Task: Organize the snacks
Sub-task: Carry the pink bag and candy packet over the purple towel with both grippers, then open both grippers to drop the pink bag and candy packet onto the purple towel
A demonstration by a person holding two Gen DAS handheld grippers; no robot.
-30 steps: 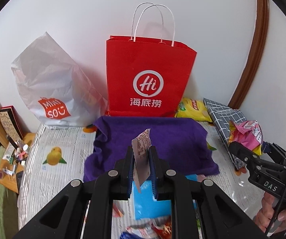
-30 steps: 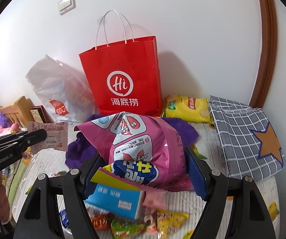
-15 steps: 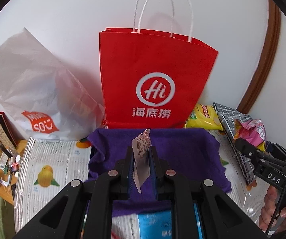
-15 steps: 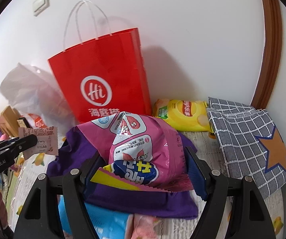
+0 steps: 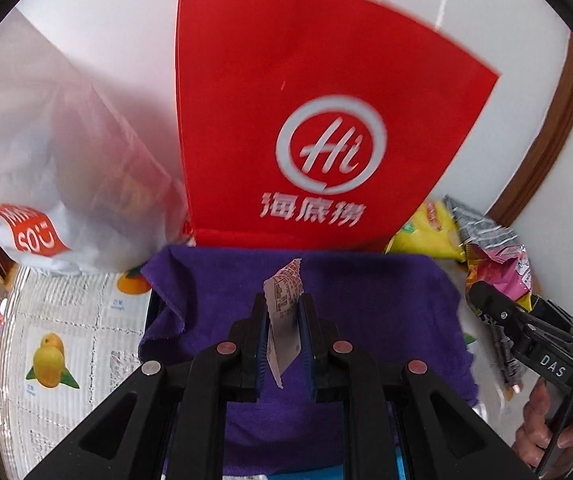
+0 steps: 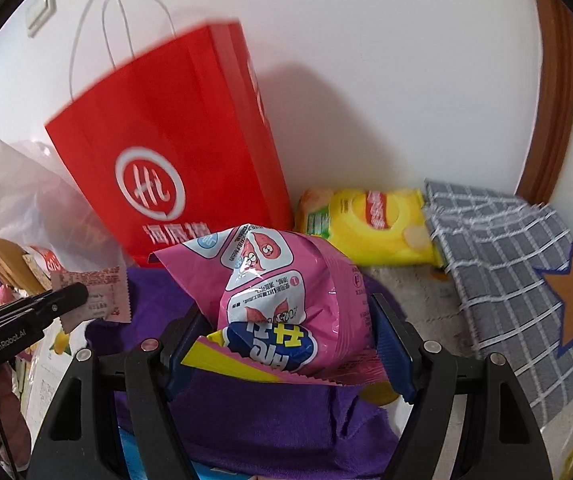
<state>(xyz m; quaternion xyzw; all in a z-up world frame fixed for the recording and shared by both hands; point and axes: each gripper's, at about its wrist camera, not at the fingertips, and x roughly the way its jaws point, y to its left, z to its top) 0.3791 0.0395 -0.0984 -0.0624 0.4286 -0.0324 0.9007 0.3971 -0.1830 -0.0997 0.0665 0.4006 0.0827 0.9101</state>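
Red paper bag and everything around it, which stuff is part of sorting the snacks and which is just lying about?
Part of the job:
small pink sachet in the left gripper
pink snack bag in the right gripper
red paper bag
yellow chip bag

Lying about:
purple towel
white plastic bag
grey checked cloth

Your left gripper (image 5: 282, 316) pinches a small pink printed sachet (image 5: 284, 308); your right gripper (image 6: 290, 332) clamps a puffy pink snack bag (image 6: 286, 292), beside the sachet.

I see bright, even indoor light. The red bag (image 5: 326, 120) is motion-blurred in both views and casts a soft shadow rightward on the wall (image 6: 366, 40). Fisheye bending and black vignette ring every edge.
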